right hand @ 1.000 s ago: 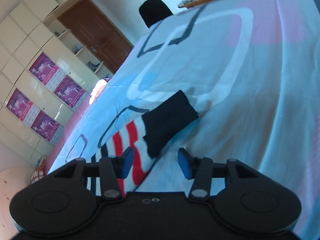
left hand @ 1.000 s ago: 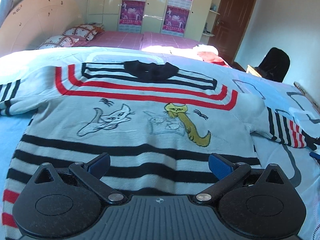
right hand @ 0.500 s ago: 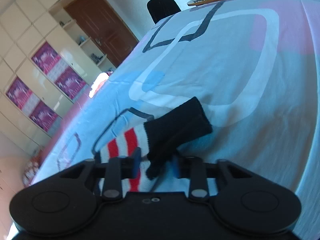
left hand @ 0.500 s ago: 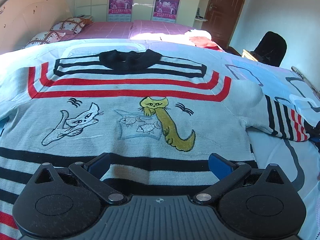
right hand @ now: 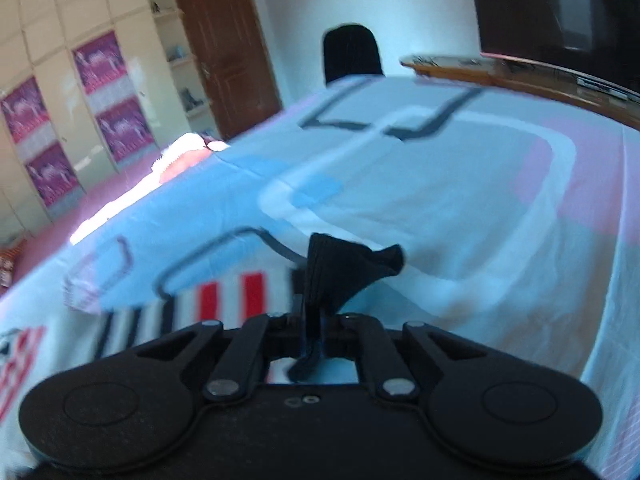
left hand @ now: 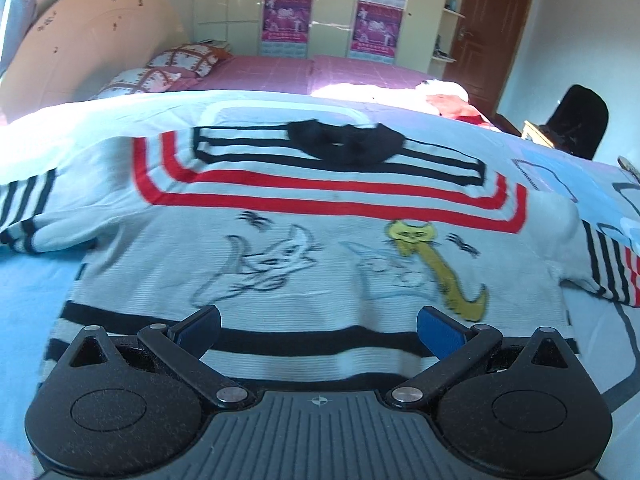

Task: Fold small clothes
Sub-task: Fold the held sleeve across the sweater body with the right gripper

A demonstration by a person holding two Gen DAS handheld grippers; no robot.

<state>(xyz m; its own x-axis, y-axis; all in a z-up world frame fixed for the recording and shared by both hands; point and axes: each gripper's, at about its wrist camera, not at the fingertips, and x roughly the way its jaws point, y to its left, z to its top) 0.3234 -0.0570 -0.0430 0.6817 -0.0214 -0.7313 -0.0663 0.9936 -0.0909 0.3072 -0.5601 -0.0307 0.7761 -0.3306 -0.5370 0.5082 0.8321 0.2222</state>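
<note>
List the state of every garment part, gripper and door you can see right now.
sweater: spread flat, front up, unfolded
black cuff: pinched, lifted off the bedsheet
right gripper: shut on the cuff
left gripper: open, above the hem
brown door: closed

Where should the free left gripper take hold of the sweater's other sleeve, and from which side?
At the striped end of the left sleeve, from the outer side. It lies flat and spread on the bed, so the open left gripper can pinch it.
</note>
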